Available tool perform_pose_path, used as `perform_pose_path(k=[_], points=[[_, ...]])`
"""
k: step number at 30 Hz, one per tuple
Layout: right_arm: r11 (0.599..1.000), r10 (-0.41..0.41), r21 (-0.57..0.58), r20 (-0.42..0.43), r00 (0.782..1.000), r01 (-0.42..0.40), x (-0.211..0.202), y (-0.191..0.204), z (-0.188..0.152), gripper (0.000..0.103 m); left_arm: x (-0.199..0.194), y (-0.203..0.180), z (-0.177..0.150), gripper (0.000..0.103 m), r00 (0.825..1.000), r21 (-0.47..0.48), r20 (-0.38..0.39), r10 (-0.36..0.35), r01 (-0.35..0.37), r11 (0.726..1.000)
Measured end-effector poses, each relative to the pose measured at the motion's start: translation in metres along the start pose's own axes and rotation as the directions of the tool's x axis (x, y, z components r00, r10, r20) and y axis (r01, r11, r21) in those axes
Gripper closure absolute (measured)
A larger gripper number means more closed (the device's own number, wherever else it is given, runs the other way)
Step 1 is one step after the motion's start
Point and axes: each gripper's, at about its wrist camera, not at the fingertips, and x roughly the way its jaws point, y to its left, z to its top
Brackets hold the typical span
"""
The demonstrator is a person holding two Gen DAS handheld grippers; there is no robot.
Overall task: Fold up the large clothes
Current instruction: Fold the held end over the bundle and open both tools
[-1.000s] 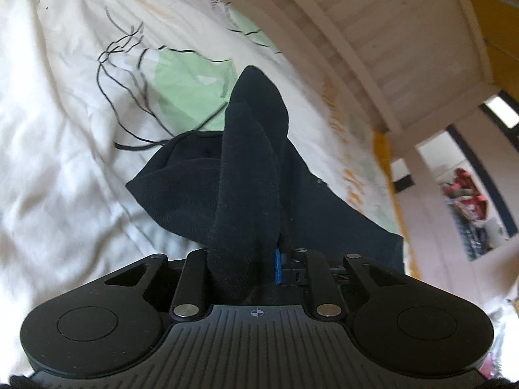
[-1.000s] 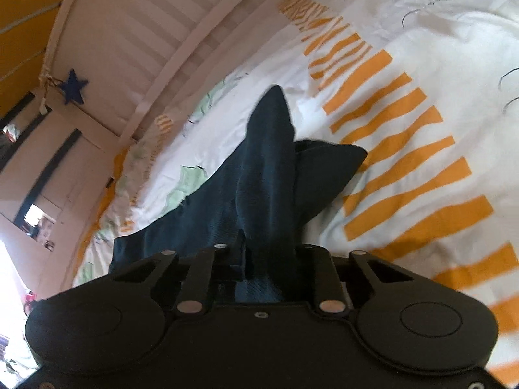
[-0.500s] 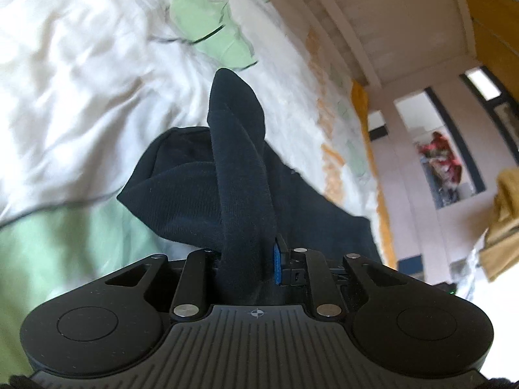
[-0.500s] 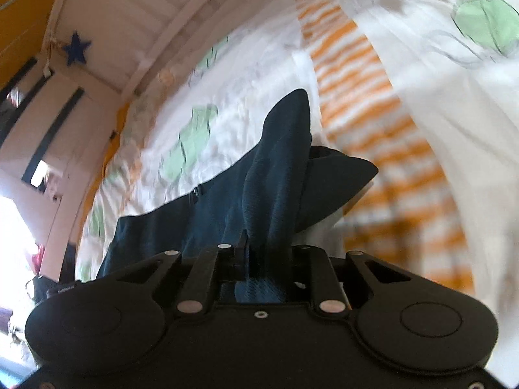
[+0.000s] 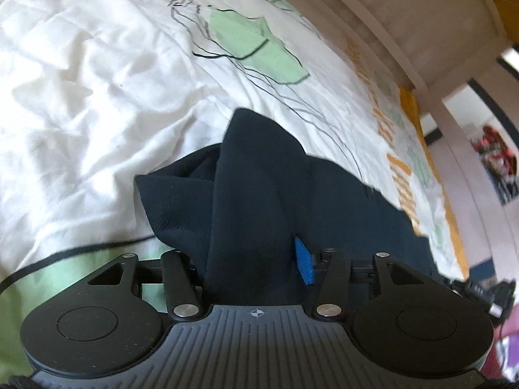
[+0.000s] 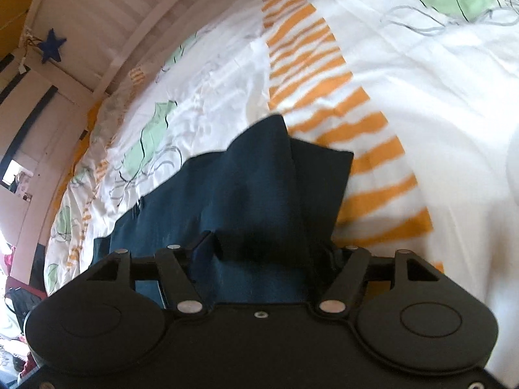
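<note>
**Both grippers letting go of the dark garment on the bed**

The patterned duvet [image 5: 97,97] covers the bed; the dark garment [image 5: 253,178] lies across its middle, its long axis running from one gripper to the other. The left gripper [image 5: 256,259] and right gripper [image 6: 259,253] each have a raised fold of it between their jaws, which are opening, the pads apparently off the cloth. Each end lies directly ahead of its own gripper.

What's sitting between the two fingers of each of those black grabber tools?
A bunched fold of the dark garment, in both wrist views. The left gripper and right gripper are opening their jaws around it, above the patterned bedcover.
</note>
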Motion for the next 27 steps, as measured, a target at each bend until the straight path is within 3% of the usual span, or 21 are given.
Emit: perform_pose_path(k=[5,11,15,19,20,24,27], points=[[0.999,0.002,-0.036,0.058,0.998,0.0,0.002,0.002,0.003,0.031,-0.002,0.008,0.002,0.055,0.998,-0.056,0.062,-0.015,0.018,0.998],[0.996,-0.015,-0.083,0.126,0.992,0.025,-0.004,0.003,0.003,0.031,-0.012,0.0,0.004,0.055,0.985,0.02,0.168,0.037,-0.041,0.999],[0.986,-0.072,-0.136,0.179,0.981,0.098,-0.007,0.008,0.003,0.031,-0.014,-0.003,0.006,0.054,0.977,0.076,0.192,0.093,-0.109,0.991],[0.973,-0.133,-0.161,0.208,0.969,0.168,-0.008,0.009,0.002,0.017,-0.015,-0.014,0.003,0.053,0.968,0.175,0.204,0.143,-0.18,0.968],[0.967,-0.155,-0.167,0.213,0.965,0.192,-0.008,0.01,0.002,0.016,-0.015,-0.016,0.002,0.051,0.966,0.196,0.207,0.156,-0.197,0.961],[0.971,-0.168,-0.134,0.21,0.963,0.199,-0.007,0.004,0.003,0.003,-0.021,-0.022,0.001,0.022,0.938,0.226,0.262,0.226,-0.287,0.931],[0.972,-0.171,-0.122,0.216,0.961,0.2,-0.009,0.002,0.002,0.0,-0.029,-0.027,0.003,0.013,0.915,0.235,0.315,0.25,-0.331,0.914]])
